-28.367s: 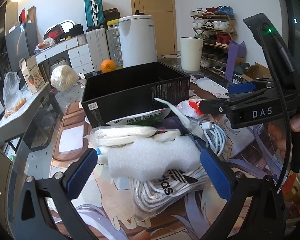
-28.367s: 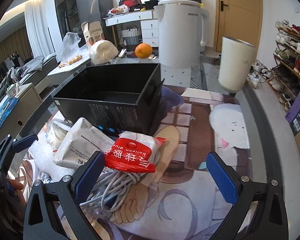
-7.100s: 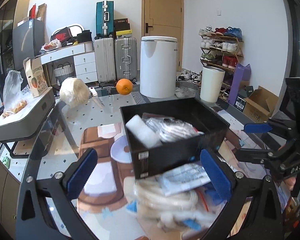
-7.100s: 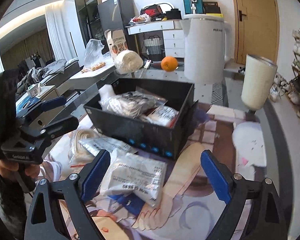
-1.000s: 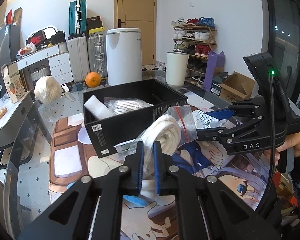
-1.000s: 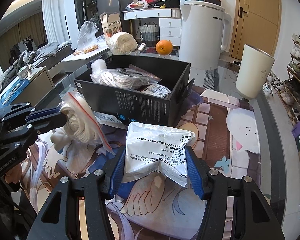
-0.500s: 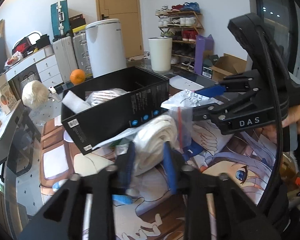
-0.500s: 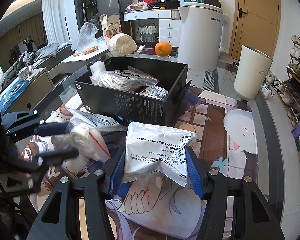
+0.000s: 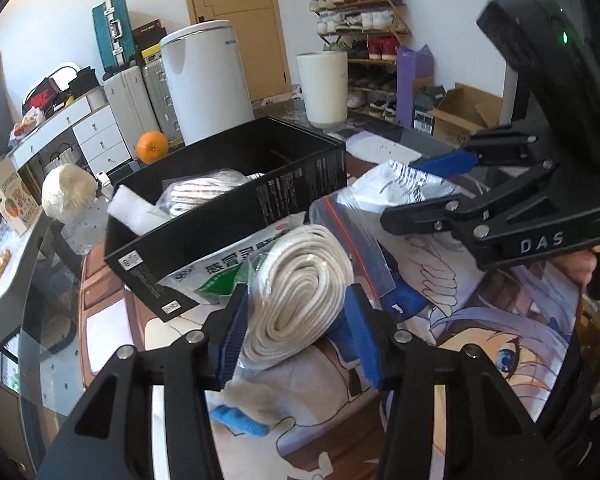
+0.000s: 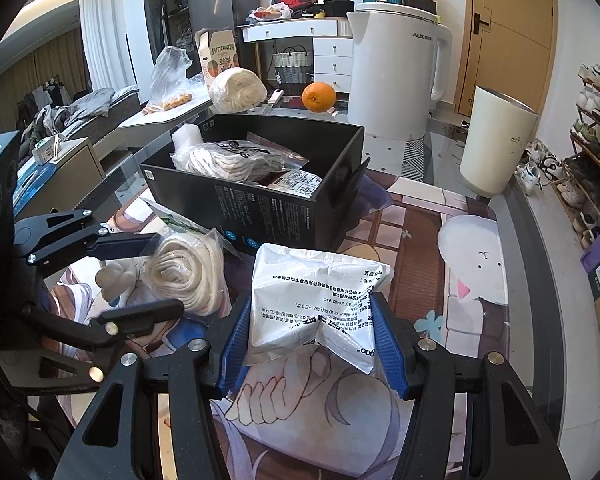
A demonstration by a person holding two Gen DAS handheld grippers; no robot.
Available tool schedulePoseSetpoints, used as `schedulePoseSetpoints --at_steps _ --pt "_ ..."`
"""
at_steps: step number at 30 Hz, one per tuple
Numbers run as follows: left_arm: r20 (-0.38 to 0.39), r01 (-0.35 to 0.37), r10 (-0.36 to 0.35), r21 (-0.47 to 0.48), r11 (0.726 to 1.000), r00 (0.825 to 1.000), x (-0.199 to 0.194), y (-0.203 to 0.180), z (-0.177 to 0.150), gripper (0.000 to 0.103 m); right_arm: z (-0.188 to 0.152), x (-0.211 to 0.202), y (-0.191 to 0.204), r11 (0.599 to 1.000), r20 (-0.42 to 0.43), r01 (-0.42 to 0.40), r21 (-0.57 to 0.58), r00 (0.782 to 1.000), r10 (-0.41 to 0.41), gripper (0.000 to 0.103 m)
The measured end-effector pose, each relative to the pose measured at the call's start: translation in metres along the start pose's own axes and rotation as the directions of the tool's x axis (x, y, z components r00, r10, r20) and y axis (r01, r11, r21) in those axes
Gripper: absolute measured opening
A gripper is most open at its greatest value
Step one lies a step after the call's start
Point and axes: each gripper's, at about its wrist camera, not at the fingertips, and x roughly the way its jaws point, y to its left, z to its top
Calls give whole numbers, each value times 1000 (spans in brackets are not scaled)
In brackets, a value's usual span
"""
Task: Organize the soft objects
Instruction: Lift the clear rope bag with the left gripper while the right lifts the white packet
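Note:
My left gripper (image 9: 298, 332) is shut on a clear zip bag of coiled white rope (image 9: 300, 296), in front of the black box (image 9: 260, 200). The rope bag also shows in the right wrist view (image 10: 188, 272). My right gripper (image 10: 312, 344) is shut on a white printed pouch (image 10: 316, 300) held just in front of the black box (image 10: 260, 212). The box holds a bagged white bundle (image 10: 236, 160), a foam piece (image 10: 186, 136) and a small packet (image 10: 296, 180). A green-and-white pouch (image 9: 220, 268) lies against the box front.
A printed anime mat (image 10: 440, 248) covers the glass table. Behind the box stand a white kettle (image 10: 392, 72), an orange (image 10: 319, 97), a white cup (image 10: 496, 144) and a wrapped white ball (image 10: 238, 90). A blue item (image 9: 240, 420) lies near my left gripper.
My left gripper's jaws have spread wider around the rope bag and it sits lower, closer to the mat. My right gripper still holds the white pouch in about the same place.

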Motion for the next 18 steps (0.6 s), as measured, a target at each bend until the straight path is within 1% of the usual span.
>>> schedulePoseSetpoints --at_steps 2,6,9,11,12,13,14,15,16,18 --pt "-21 1 0 21 1000 1000 4 -4 1 55 0 -1 -2 1000 2 2 3 1000 -2 57" --pt "-81 10 -4 70 998 997 16 -14 1 58 0 -3 -4 1000 2 2 7 1000 -2 57" --pt "-104 12 -2 91 996 995 19 -19 1 60 0 -4 -7 1000 4 1 10 1000 -1 57" --pt "-104 17 -7 91 996 995 19 -20 1 60 0 -4 -7 1000 4 1 11 1000 -1 57" --pt "-106 24 -15 85 996 994 20 -19 1 58 0 -4 -7 1000 5 1 11 1000 -1 57" --pt "-107 31 -23 75 997 994 19 -18 1 52 0 -4 -7 1000 4 0 11 1000 0 57" --pt "-108 35 -28 70 997 994 19 -17 1 44 0 -4 -7 1000 4 1 11 1000 -1 57" --pt "-104 40 -32 72 997 994 18 -17 2 42 0 -4 -7 1000 4 0 11 1000 -1 57" --pt "-103 42 -34 76 996 994 17 -19 2 38 1 -4 -7 1000 6 0 11 1000 -1 57" --pt "-97 45 -37 82 996 995 15 -20 1 35 1 -6 -9 1000 10 1 12 1000 -1 57"
